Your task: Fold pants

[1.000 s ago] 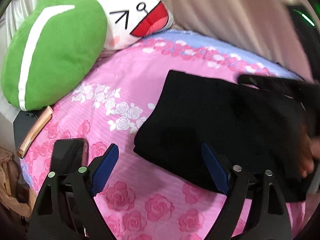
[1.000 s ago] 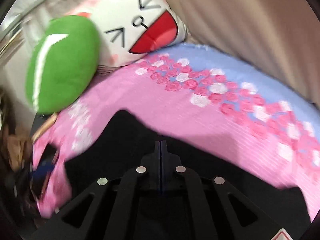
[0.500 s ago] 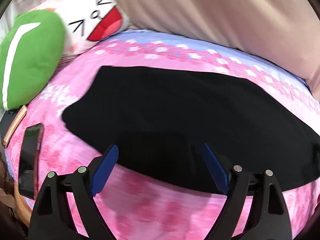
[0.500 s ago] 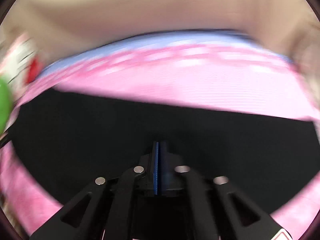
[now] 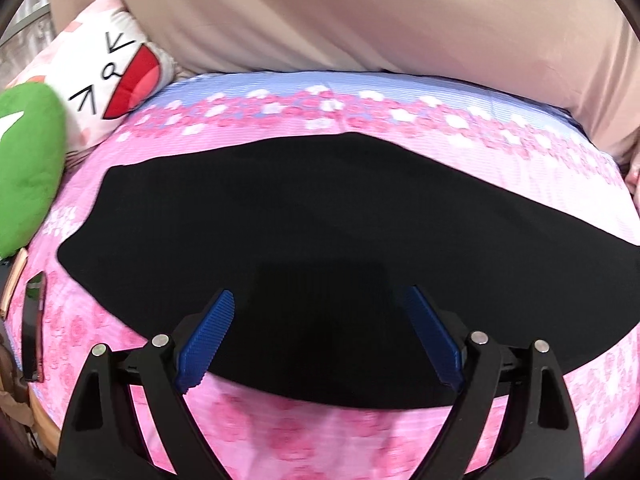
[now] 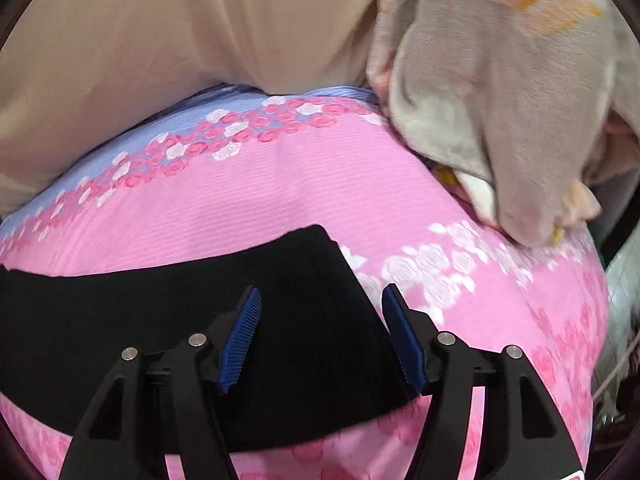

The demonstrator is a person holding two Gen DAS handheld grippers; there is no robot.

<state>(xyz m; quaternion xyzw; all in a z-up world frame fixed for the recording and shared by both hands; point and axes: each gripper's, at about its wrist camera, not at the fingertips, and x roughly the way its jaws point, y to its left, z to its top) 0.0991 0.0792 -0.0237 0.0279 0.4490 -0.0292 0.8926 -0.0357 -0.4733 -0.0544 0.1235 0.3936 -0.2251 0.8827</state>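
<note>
The black pants lie flat in a long band across the pink rose-print bedsheet. My left gripper is open and empty, its blue pads above the band's near edge around the middle. In the right wrist view the pants' right end shows with a squared corner. My right gripper is open and empty, hovering over that end.
A green cushion and a white cartoon-face pillow sit at the bed's left. A phone lies at the left edge. A beige curtain hangs behind. A greyish plush blanket is heaped at the right.
My right gripper has opened and let go of the pants after swinging to their right end. The pants now lie spread flat. My left gripper has shifted right, over the middle.
</note>
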